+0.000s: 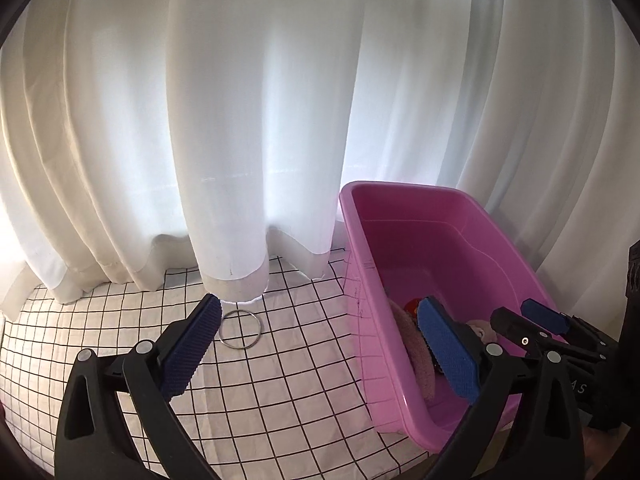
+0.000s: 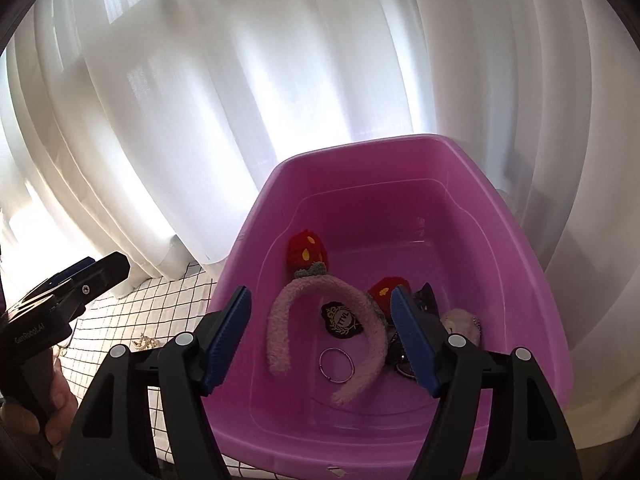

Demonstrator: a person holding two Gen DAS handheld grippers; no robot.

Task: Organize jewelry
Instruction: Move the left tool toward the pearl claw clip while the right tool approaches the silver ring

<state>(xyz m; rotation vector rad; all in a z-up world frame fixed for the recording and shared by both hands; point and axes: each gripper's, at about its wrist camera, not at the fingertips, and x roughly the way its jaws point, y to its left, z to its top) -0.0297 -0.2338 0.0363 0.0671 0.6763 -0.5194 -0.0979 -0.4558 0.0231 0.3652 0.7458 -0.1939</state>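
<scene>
A pink plastic bin [image 1: 362,264] stands on a white cloth with a black grid [image 1: 280,360]. A thin metal ring [image 1: 240,328] lies on the cloth just beside my left gripper's left pad. My left gripper [image 1: 320,307] is open and empty, with its right finger over the bin's near corner. My right gripper [image 2: 321,293] hangs open and empty above the bin [image 2: 380,208]. Inside lie a fuzzy pink headband [image 2: 288,304] with red strawberry pom-poms [image 2: 306,250], a black badge [image 2: 342,319], a second metal ring [image 2: 336,364] and some dark pieces partly hidden behind the right finger.
White curtains [image 1: 224,120] hang close behind the bin and touch the cloth. A small gold piece [image 2: 144,342] lies on the cloth left of the bin. A person's hand [image 2: 56,400] holds the left gripper [image 2: 105,261] at the left edge.
</scene>
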